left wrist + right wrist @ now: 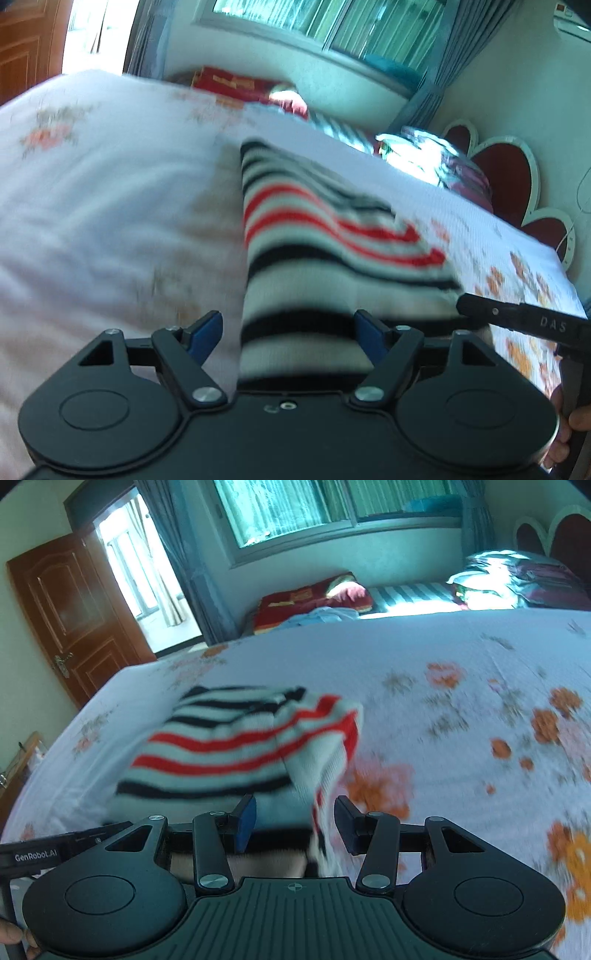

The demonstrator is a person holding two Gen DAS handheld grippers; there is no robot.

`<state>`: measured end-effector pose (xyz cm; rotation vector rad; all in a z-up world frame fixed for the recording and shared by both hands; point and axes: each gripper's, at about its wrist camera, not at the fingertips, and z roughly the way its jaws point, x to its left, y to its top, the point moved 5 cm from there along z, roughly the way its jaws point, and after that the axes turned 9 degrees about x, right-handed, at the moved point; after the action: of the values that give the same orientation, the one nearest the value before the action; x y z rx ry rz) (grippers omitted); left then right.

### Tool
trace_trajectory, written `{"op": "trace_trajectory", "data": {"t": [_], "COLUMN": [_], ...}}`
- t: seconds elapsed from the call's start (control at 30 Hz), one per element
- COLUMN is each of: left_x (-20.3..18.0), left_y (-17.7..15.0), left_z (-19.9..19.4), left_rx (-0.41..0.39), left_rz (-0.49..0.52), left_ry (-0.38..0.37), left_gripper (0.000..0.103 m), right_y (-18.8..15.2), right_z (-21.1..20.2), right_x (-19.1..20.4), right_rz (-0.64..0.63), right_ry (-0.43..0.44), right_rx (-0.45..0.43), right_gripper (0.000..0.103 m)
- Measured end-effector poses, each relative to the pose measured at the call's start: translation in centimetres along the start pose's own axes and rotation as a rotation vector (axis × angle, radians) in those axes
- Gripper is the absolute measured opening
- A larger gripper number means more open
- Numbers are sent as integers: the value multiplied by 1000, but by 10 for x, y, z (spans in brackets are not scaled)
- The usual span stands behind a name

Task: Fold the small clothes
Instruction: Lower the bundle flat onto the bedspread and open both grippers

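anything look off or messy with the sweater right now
The striped sweater lies bunched on the bed, its right edge folded over unevenly and drooping between the open right tongs. The frames are blurred; no damage shows.

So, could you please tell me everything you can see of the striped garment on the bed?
The striped garment is a small knit piece, white with black and red stripes. It lies bunched and partly folded over itself on the floral bedsheet. Its near edge sits between the open fingers of the left gripper, and a hanging fold lies between those of the right gripper. Motion blur hides finer detail.
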<state>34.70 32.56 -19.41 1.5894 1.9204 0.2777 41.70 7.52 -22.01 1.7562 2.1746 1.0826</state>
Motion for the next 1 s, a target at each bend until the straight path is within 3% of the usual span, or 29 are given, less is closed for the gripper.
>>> {"op": "trace_trajectory", "data": {"t": [0.1, 0.2, 0.3, 0.4, 0.5, 0.67, 0.83, 1.0], "left_x": [6, 3, -4, -1, -1, -3, -1, -4], "left_y": [-9, -9, -16, -24, -25, -25, -22, -18], "left_z": [6, 0, -4, -1, -3, -3, -1, 1], "left_rx": [25, 43, 52, 70, 69, 94, 131, 190], "left_rz": [-27, -33, 15, 3, 0, 27, 31, 36], "left_ry": [-8, 4, 36, 43, 54, 98, 144, 194], "left_gripper": [80, 78, 78, 82, 85, 102, 103, 103], "right_y": [-20, -24, -32, -49, -52, -61, -59, -59], "right_z": [10, -3, -19, -8, -12, -4, 4, 3], "right_x": [-9, -9, 3, -8, -7, 0, 5, 3], "right_rz": [28, 77, 15, 43, 93, 62, 54, 71], "right_ry": [-31, -30, -72, -118, -122, -191, -244, -238], "right_rx": [41, 19, -16, 43, 31, 42, 53, 63], "right_gripper": [48, 48, 48, 48, 48, 48, 53, 53]}}
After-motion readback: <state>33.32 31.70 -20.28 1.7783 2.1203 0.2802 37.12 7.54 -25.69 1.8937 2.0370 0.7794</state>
